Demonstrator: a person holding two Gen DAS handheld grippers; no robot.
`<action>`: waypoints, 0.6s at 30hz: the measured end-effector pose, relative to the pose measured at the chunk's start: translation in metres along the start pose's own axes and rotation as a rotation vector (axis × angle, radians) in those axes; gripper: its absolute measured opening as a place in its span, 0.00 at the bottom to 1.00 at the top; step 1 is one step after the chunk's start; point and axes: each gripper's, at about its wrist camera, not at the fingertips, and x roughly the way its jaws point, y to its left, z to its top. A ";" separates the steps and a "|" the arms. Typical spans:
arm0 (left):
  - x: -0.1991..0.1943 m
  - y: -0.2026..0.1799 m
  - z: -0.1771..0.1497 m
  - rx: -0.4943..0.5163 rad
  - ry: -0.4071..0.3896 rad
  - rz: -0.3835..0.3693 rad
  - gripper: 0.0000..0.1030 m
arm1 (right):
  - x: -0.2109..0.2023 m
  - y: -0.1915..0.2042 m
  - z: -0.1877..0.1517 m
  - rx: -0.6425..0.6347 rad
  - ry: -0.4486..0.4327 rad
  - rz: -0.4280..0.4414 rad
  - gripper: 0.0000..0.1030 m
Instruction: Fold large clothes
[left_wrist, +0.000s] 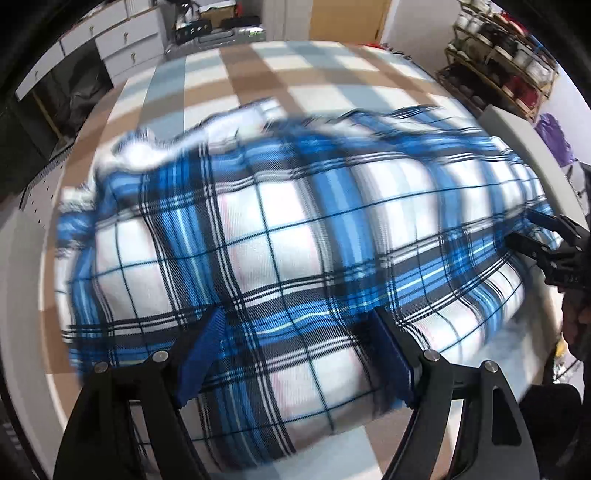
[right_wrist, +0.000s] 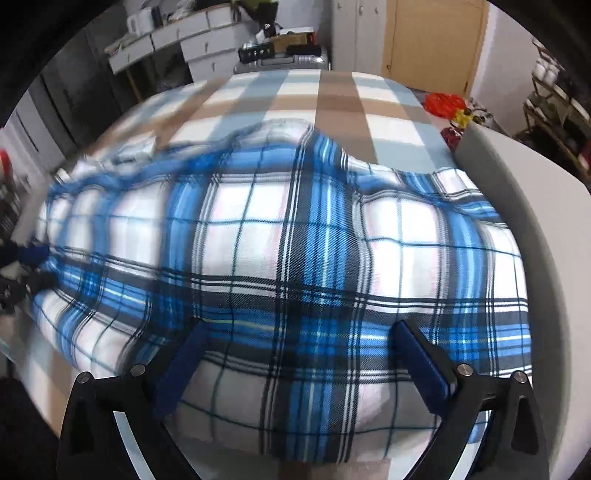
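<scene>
Now both grippers (fingers apart) hover over plaid shirt (left_wrist: 280, 236)

Room: white drawer units (left_wrist: 122, 40) upper left; wooden door (right_wrist: 436, 37) top centre-right; metal shelving rack (left_wrist: 506, 62) with jars upper right; checked beige-blue-white bedcover (right_wrist: 332, 96) mid-frame; white wall.

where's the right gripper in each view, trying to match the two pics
Left wrist view: right gripper at the right edge, mid-height, at the plaid garment's side.
Right wrist view: right gripper at bottom centre, fingers apart over the plaid garment.
Shared landmark: wooden door at top.
</scene>
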 end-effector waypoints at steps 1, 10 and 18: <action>0.002 0.003 -0.003 -0.011 -0.019 -0.009 0.74 | 0.001 0.001 -0.001 -0.004 -0.005 -0.010 1.00; -0.029 -0.015 0.004 0.006 -0.101 -0.080 0.74 | -0.047 0.019 0.018 0.092 -0.151 0.077 1.00; 0.001 -0.013 0.000 0.017 -0.085 -0.011 0.74 | 0.019 0.036 0.029 0.113 -0.010 0.049 1.00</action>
